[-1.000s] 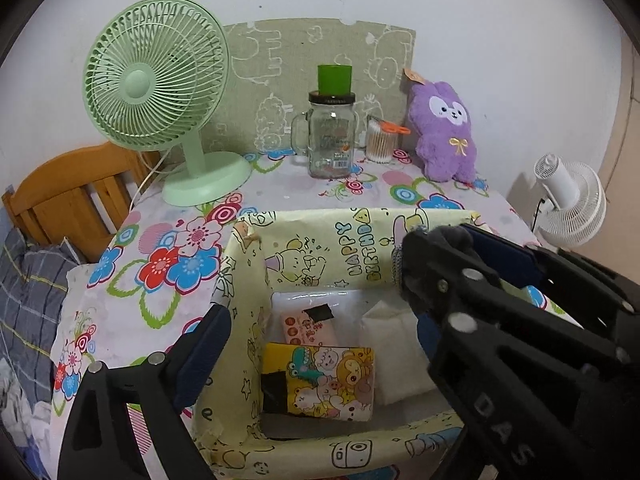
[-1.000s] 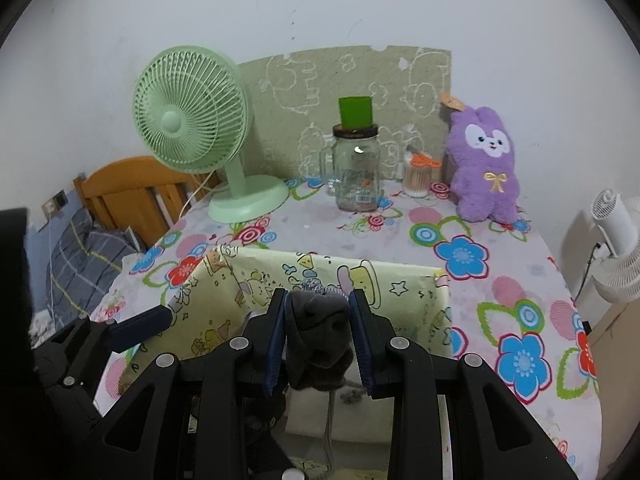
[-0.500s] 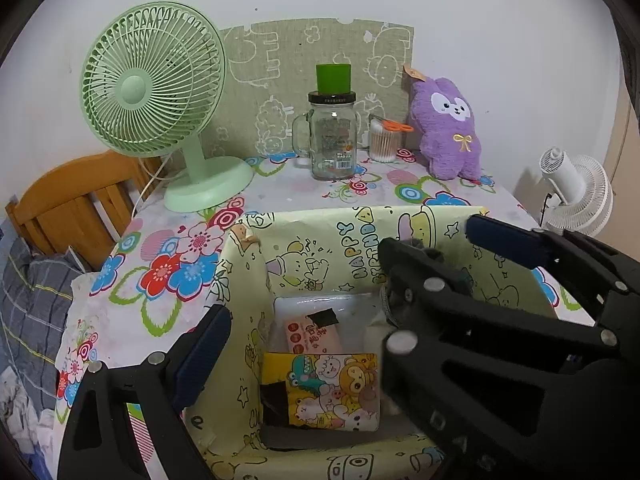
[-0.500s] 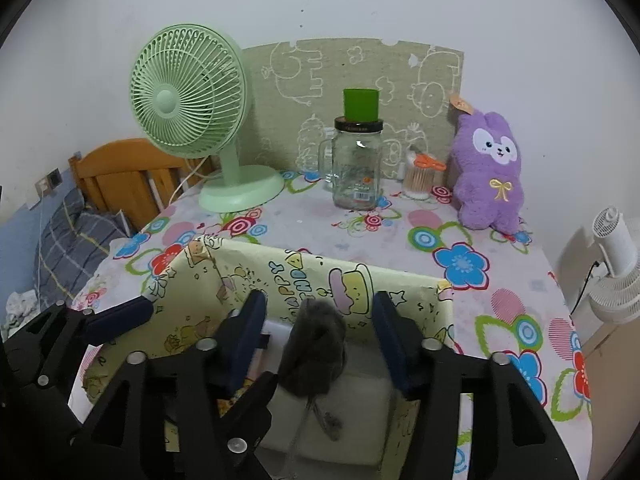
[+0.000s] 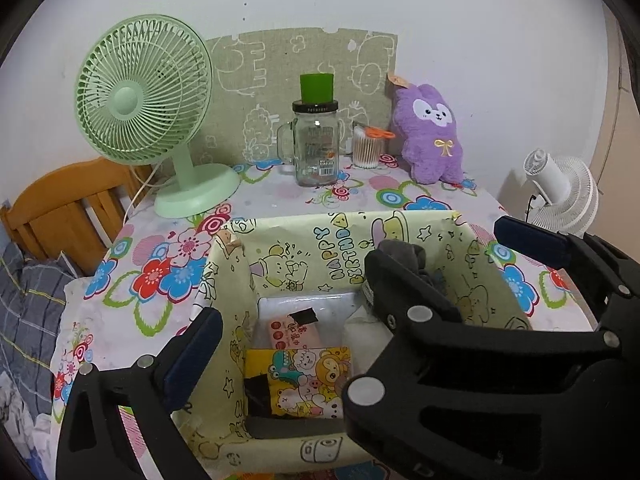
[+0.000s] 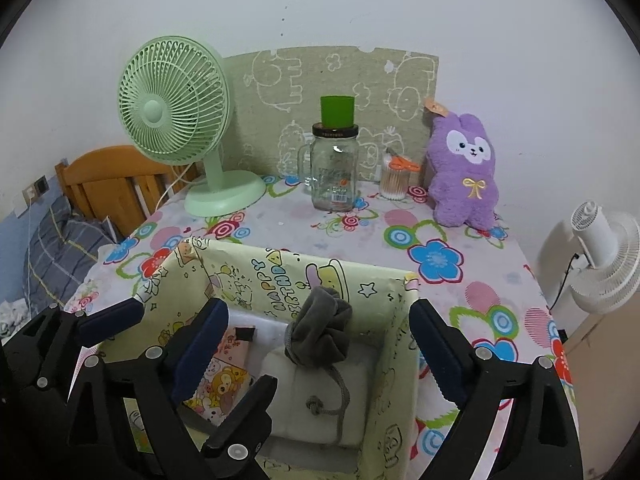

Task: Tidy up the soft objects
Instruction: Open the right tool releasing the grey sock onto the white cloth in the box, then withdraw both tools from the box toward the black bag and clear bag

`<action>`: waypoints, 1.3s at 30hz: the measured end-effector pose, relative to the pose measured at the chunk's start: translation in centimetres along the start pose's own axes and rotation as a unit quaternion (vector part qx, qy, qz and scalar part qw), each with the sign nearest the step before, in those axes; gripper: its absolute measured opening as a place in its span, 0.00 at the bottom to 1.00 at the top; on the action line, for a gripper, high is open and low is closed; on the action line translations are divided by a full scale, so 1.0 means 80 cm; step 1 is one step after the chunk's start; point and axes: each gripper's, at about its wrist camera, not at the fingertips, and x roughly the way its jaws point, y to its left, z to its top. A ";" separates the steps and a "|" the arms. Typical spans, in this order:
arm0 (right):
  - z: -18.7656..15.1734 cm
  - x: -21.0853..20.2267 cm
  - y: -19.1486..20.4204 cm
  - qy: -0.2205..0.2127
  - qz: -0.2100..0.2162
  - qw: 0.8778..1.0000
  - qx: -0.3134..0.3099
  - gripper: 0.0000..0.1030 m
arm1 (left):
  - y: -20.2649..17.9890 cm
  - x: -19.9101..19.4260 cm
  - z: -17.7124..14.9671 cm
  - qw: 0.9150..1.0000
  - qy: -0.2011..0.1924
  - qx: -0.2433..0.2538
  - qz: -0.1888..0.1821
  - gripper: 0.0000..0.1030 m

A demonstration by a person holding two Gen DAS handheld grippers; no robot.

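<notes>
One grey pouch (image 6: 322,326), one box (image 6: 394,360), two fans (image 6: 176,104)

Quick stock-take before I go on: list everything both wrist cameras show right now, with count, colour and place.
box: one, yellow cartoon print, near edge of table
pouch: one, grey drawstring, in box on white pack
white pack: one, box floor, right side
cartoon packet: one, yellow, box floor, left front
pink packet: one, behind cartoon packet
desk fan: one, pale green, table back left
jar: one, clear glass, back centre
cup: one, green, on jar
swab tub: one, clear, right of jar
plush: one, purple, back right
white fan: one, beyond table's right edge
tablecloth: one, floral
left claw: open, over box, still widening
right claw: opening, pads clear of pouch
</notes>
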 end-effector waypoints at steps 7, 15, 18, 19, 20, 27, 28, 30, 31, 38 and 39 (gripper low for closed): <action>-0.003 -0.026 0.002 -0.012 -0.011 1.000 -0.002 0.91 | -0.004 -0.022 -0.006 1.000 -0.013 -0.003 0.001 1.00; -0.011 -0.056 0.002 -0.021 -0.019 0.999 0.022 0.91 | -0.007 -0.052 -0.013 0.999 -0.037 -0.008 0.014 1.00; -0.014 -0.065 0.003 -0.023 -0.015 0.999 0.030 0.92 | -0.005 -0.061 -0.016 0.999 -0.041 -0.013 0.012 1.00; -0.014 -0.070 0.004 -0.026 -0.016 0.999 0.031 0.92 | -0.005 -0.066 -0.017 0.999 -0.044 -0.014 0.011 1.00; -0.015 -0.074 0.006 -0.029 -0.016 0.999 0.032 0.92 | -0.005 -0.069 -0.019 0.999 -0.046 -0.015 0.010 1.00; -0.021 -0.102 0.010 -0.040 -0.019 0.998 0.034 0.92 | -0.008 -0.093 -0.027 0.998 -0.061 -0.022 0.006 1.00; -0.022 -0.105 0.011 -0.040 -0.019 0.998 0.035 0.92 | -0.009 -0.096 -0.028 0.998 -0.062 -0.022 0.005 1.00; -0.025 -0.111 0.011 -0.041 -0.020 0.998 0.036 0.92 | -0.010 -0.102 -0.031 0.998 -0.066 -0.023 0.004 1.00; -0.026 -0.113 0.011 -0.042 -0.020 0.998 0.037 0.92 | -0.010 -0.106 -0.032 0.997 -0.069 -0.025 0.005 1.00; -0.034 -0.135 0.013 -0.057 -0.019 0.997 0.039 0.97 | -0.014 -0.126 -0.043 0.996 -0.084 -0.033 0.010 0.99; -0.035 -0.138 0.013 -0.058 -0.020 0.997 0.039 0.97 | -0.014 -0.128 -0.045 0.996 -0.085 -0.034 0.009 0.99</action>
